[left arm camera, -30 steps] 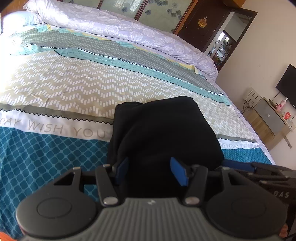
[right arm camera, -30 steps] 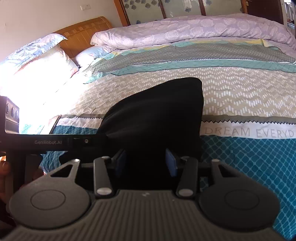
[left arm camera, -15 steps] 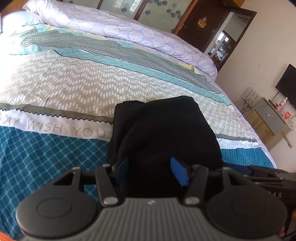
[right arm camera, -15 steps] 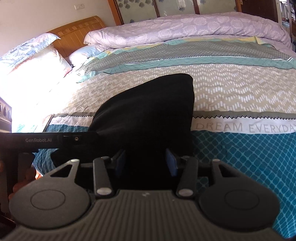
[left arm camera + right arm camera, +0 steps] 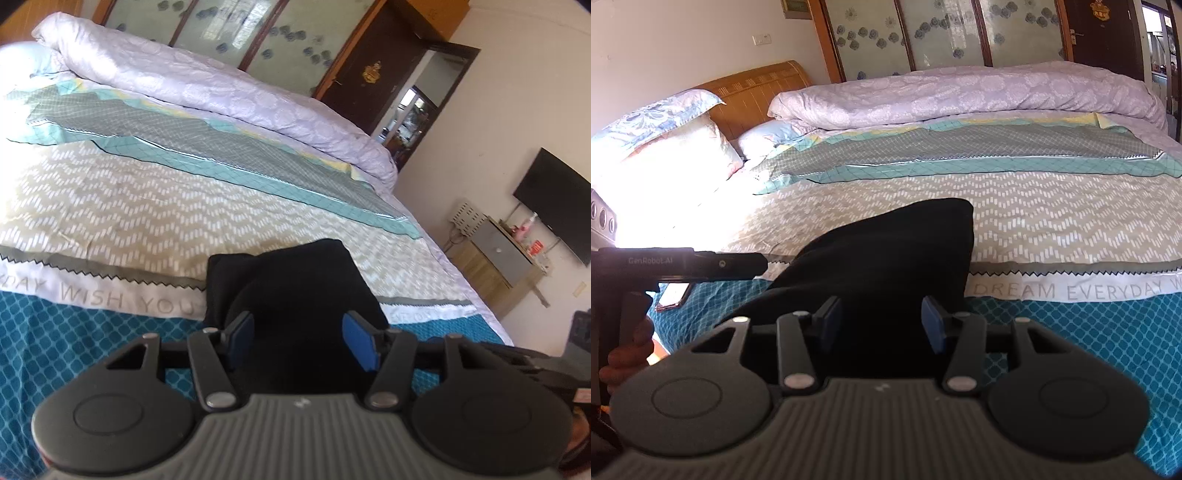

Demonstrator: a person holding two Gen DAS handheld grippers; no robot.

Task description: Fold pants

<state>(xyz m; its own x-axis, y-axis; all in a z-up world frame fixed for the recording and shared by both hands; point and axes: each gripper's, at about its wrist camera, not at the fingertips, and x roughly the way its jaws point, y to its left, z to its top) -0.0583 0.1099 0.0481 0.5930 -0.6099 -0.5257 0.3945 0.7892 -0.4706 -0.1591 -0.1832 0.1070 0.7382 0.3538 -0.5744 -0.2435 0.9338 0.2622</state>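
Pants (image 5: 295, 295) seen from the left wrist view as a compact black bundle on the patterned bedspread (image 5: 110, 206), lying straight ahead of the left gripper (image 5: 299, 338) and running away from it toward the far side of the bed; blue pads (image 5: 360, 341) spread apart with dark cloth showing in the gap between them; whether the pads touch the fabric or merely hover over its near edge cannot be told, but they are released rather than clenched; rolled lilac quilt (image 5: 221, 92) along the far edge, well apart from the bundle; part of the other tool visible low at the right.

Right wrist view: same pants (image 5: 894, 258), here tapering to a blunt far corner that overlaps the white lettered band (image 5: 1071, 290) of the bedspread; right gripper (image 5: 882, 325) likewise parted, its pads either side of the near edge of the cloth, nothing pinched; left tool's black bar (image 5: 683, 264) entering from the left, level with the bundle's left flank; pillows (image 5: 665, 147) and wooden headboard (image 5: 757, 96) beyond.

Judgement: both tools stand about equally near the near edge, side by side; the fold looks nearly or wholly done; any further fold would carry that near edge forward along the bundle's long axis.
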